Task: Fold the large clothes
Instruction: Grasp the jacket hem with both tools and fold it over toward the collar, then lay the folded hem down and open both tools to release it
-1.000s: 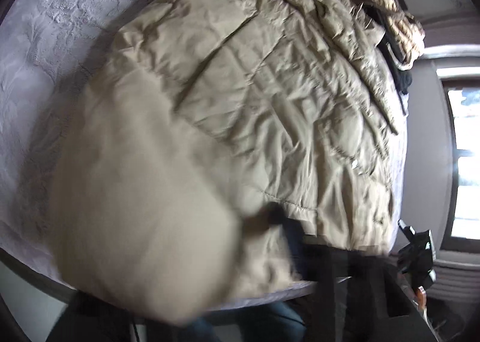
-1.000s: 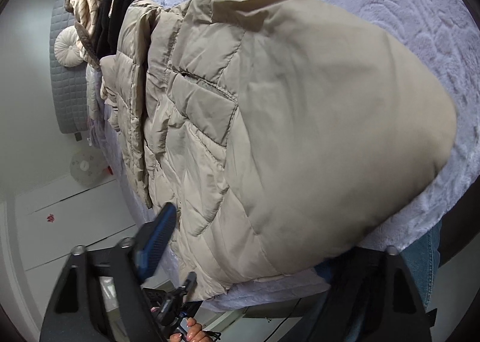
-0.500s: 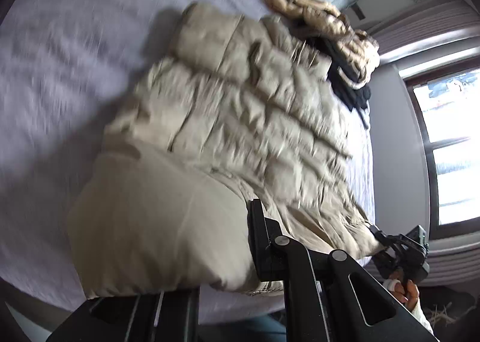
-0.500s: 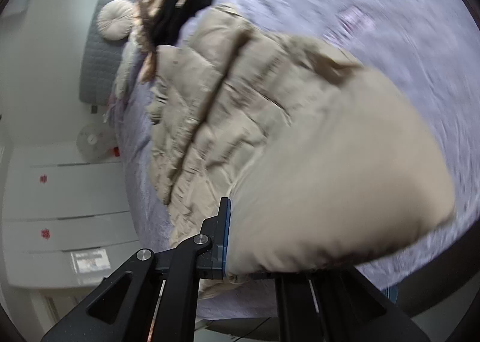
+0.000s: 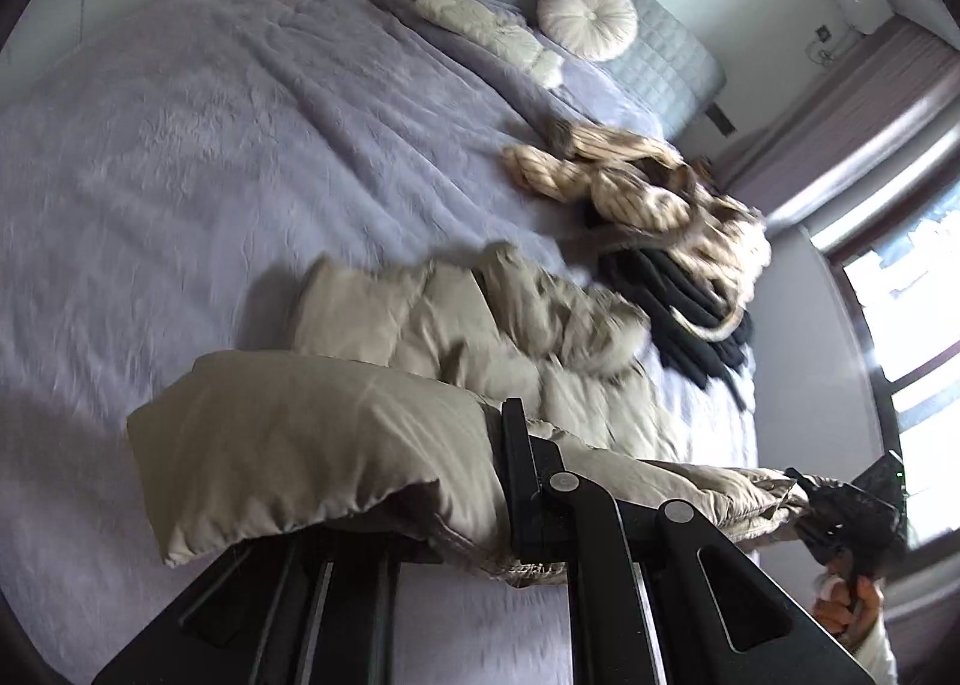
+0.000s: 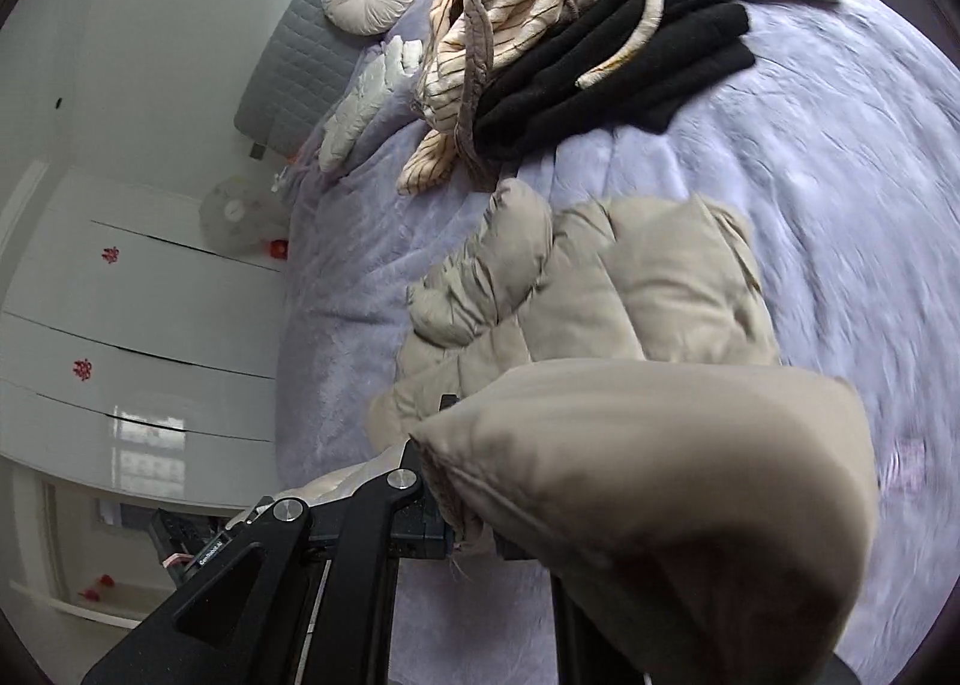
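A beige quilted puffer jacket (image 5: 480, 337) lies on the lavender bed (image 5: 210, 156); it also shows in the right wrist view (image 6: 600, 295). My left gripper (image 5: 474, 511) is shut on one corner of the jacket's near hem, lifted off the bed. My right gripper (image 6: 474, 529) is shut on the other corner of the hem, which bulges over its fingers. The right gripper also shows at the far right of the left wrist view (image 5: 852, 511). The jacket's far part still rests on the bed.
A pile of striped cream and black clothes (image 5: 672, 241) lies past the jacket, also in the right wrist view (image 6: 576, 24). A round white cushion (image 5: 585, 15) leans on the grey headboard. White wardrobe doors (image 6: 120, 325) stand left; a window (image 5: 900, 355) is at right.
Both grippers have closed on the jacket's near hem and lifted it up and away from the bed's edge. The views now look farther along the bed toward the headboard.
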### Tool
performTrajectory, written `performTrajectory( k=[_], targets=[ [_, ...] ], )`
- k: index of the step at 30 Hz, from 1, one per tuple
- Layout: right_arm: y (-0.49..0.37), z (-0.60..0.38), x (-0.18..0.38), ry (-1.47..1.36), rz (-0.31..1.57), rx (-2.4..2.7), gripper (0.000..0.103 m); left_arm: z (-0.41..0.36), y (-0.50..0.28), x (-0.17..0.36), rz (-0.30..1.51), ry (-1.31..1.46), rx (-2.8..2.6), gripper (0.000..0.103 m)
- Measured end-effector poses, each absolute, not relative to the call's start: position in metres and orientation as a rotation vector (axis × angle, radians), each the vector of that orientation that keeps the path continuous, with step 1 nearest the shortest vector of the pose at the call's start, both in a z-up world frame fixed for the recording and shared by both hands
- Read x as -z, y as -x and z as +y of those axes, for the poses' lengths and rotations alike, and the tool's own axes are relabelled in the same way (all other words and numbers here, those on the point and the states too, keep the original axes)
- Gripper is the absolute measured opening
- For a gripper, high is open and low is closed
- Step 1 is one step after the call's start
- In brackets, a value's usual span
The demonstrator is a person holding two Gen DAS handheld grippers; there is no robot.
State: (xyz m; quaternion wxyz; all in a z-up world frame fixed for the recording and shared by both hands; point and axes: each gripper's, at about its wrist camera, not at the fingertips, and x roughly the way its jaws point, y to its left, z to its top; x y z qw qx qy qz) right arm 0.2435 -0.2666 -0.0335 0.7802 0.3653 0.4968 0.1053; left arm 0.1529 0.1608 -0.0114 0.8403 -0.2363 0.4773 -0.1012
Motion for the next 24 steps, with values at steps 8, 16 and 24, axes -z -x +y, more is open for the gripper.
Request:
performTrajectory(
  k=[8, 16, 24],
  targets=[
    [-0.323, -0.269, 0.115, -0.816, 1.185, -0.13, 0.009, 0.146, -0.238, 0.095, 1.13, 0.436, 0.131, 0.014],
    [-0.351, -0.269, 0.161, -0.857, 1.214, -0.054, 0.016, 0.14, -0.29, 0.144, 1.268, 0.381, 0.139, 0.023],
    [-0.358, -0.273, 0.145, -0.832, 1.192, -0.081, 0.068, 0.157, -0.274, 0.095, 1.14, 0.29, 0.096, 0.097]
  ],
)
